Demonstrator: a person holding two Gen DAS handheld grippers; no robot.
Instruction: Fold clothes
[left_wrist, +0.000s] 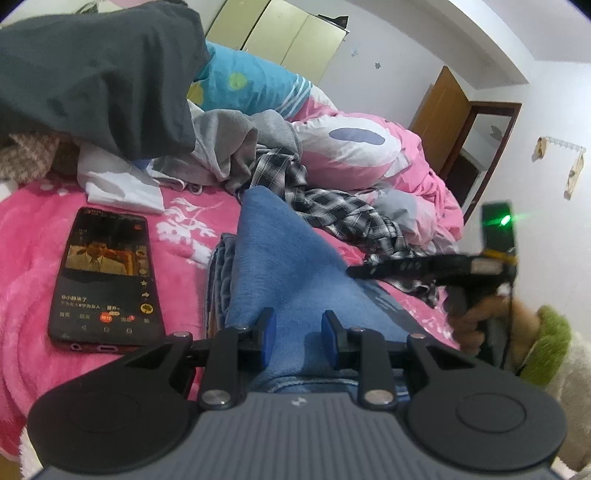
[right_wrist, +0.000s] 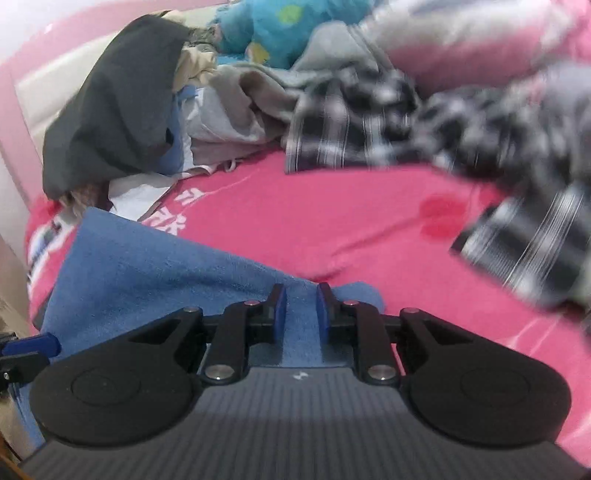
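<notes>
Blue jeans (left_wrist: 295, 266) pinched in both my left fingers (left_wrist: 266, 334) and right fingers (right_wrist: 281, 314), over the pink bed (right_wrist: 332, 229).

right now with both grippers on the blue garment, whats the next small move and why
Probably carry the right gripper across toward the left gripper, laying its edge of the blue garment over the rest. Both appear pinched on the cloth, which rises in a ridge rather than lying flat on the pink blanket. Keep clear of the phone beside it.
</notes>
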